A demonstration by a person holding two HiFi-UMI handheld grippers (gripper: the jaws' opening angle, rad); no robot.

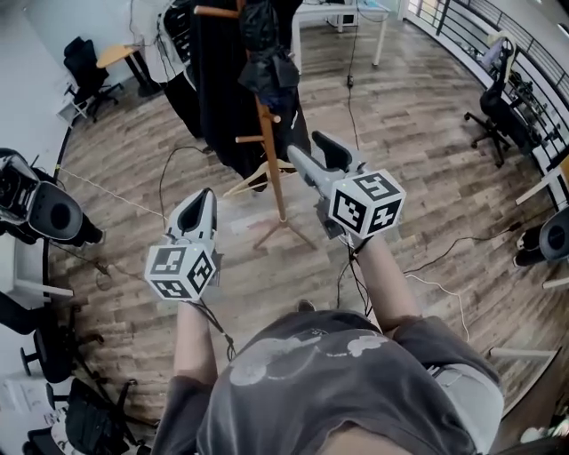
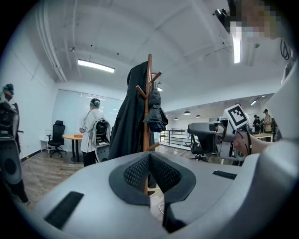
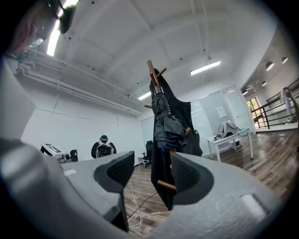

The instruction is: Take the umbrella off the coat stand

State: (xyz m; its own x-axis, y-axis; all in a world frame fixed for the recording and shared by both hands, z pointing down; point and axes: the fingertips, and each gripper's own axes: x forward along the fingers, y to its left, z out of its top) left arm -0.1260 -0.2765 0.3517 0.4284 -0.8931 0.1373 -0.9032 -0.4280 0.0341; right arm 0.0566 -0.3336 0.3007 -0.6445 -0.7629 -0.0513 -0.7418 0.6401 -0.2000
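A wooden coat stand (image 1: 273,173) rises from the wood floor ahead of me. A dark folded umbrella (image 1: 267,64) hangs from an upper peg, next to a long black coat (image 1: 218,89). In the right gripper view the umbrella (image 3: 166,125) hangs straight ahead on the stand (image 3: 152,71), beyond my jaws. My right gripper (image 1: 314,153) is open and empty, close to the pole but apart from it. My left gripper (image 1: 199,210) is lower and to the left, shut on nothing. In the left gripper view, the umbrella (image 2: 155,115) and the coat (image 2: 130,122) lie ahead.
A wooden hanger (image 1: 252,180) lies near the stand's feet, and cables (image 1: 444,284) trail over the floor. Office chairs (image 1: 493,111) and a railing stand at the right. A white desk (image 1: 342,18) is beyond the stand. A person in white (image 2: 91,133) stands by a round table.
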